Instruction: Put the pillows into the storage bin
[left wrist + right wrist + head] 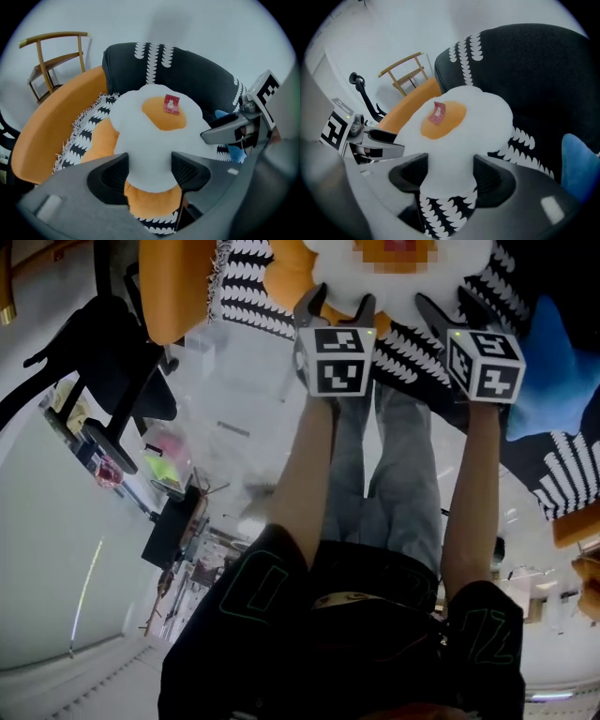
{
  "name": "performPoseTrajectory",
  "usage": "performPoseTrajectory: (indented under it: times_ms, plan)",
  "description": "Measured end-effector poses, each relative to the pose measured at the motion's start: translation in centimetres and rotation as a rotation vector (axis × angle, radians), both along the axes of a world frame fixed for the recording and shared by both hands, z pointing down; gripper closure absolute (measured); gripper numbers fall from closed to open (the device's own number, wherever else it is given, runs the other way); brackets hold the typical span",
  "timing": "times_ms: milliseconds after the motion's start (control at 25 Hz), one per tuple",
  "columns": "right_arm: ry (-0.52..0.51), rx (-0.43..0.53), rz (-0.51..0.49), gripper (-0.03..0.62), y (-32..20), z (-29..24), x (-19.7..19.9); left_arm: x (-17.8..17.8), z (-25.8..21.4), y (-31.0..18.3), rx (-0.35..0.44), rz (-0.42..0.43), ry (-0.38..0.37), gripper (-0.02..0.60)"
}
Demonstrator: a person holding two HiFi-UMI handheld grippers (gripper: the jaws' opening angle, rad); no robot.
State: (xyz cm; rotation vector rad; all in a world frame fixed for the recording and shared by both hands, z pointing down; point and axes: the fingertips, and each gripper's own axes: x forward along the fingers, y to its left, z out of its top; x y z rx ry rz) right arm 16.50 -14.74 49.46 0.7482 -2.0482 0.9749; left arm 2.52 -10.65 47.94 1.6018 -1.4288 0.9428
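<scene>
**Head view.** The left gripper point(337, 301) and the right gripper point(448, 298) reach side by side to the near edge of the white fried-egg pillow point(333, 263).

**Left gripper view.** The left gripper point(150, 171) has its jaws spread wide, with a white lobe of the fried-egg pillow point(140, 136) lying between them. That pillow rests on an orange pillow point(101, 140) inside the orange-and-black storage bin point(51, 126).

**Right gripper view.** The right gripper point(450, 173) is likewise spread, with another part of the fried-egg pillow point(464, 126) between its jaws.
</scene>
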Motion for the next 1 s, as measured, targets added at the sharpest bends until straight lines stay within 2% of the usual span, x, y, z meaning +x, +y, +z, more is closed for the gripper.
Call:
performPoseTrajectory:
  times_ms: [120, 320, 400, 680, 1000]
  plan:
    - [-0.025, 0.029, -0.013, 0.328, 0.3, -0.1, -0.2, 0.3, 0.2, 0.0, 0.038, 0.003, -0.014, 0.337]
    - [0.013, 0.068, -0.051, 0.494, 1.2, -1.1, -0.7, 0.8, -0.4, 0.4, 0.085, -0.017, 0.031, 0.454]
    - [0.023, 0.086, -0.055, 0.536, 1.3, -1.9, -0.9, 1.1, -1.2, 0.5, 0.112, -0.019, 0.051, 0.489]
    - [0.056, 0.155, -0.115, 0.568, 3.4, -4.5, -2.9, -0.3, -5.0, 2.7, 0.225, -0.053, 0.12, 0.532]
    - [0.049, 0.229, -0.216, 0.568, 9.2, -7.2, -10.0, -7.0, -7.5, 10.0, 0.292, -0.173, 0.114, 0.535]
